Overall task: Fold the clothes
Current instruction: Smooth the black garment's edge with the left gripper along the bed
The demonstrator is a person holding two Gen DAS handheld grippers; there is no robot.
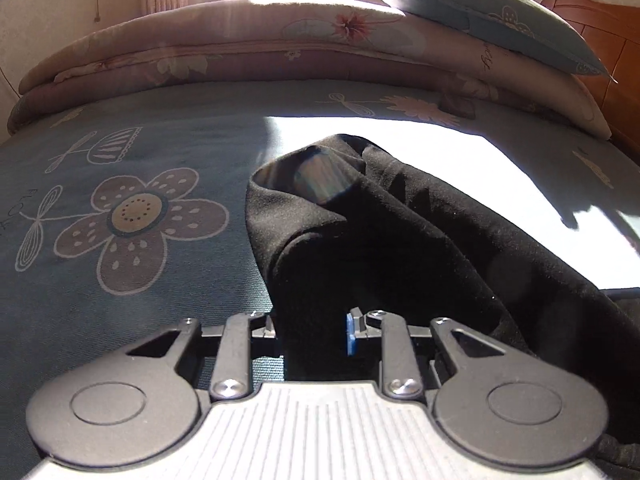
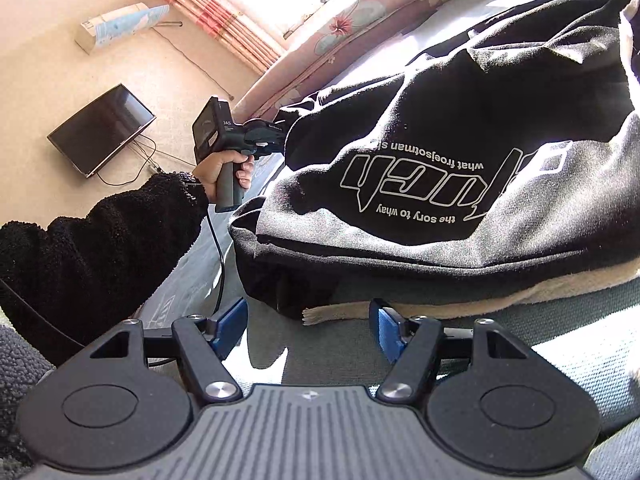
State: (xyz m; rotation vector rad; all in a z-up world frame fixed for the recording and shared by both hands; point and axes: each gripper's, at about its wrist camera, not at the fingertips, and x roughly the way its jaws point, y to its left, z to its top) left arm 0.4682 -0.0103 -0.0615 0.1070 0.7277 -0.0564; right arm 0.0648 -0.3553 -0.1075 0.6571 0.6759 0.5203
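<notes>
- Two grippers are shown at work on one garment: a black sweatshirt [image 2: 472, 128] with white outline lettering, spread on a bed [image 1: 120, 280] covered by a blue flowered sheet.
- The left gripper [image 1: 312, 326] is seen closed on a fold of black cloth at the sweatshirt's sleeve end; in the left wrist view the cloth fills the narrow gap between the pads and is pinched there. No earlier picture is given, so only the present clamp is recorded.
- The right gripper [image 2: 308, 330] is held with its blue pads wide apart and nothing between them, poised just short of the sweatshirt's near edge, where a cream lining [image 2: 440, 300] shows underneath.
- The step in hand is judged to be the taking of a sleeve or side edge for a first fold; the body is not yet folded flat.
- The next move is judged to call for the pinched cloth being carried across the printed front, while the near hem is seized or pinned by the open right gripper so that the garment is not dragged.
- The lettering is read upside down from the right wrist view, so the sweatshirt's top is taken to point towards that camera; possibly the dark ribbed band at far right is the hem, though glare leaves this unsure.
- The long axis is thus taken to run from the right gripper away towards the rolled quilt [image 1: 240, 52] and pillow [image 1: 492, 20].
</notes>
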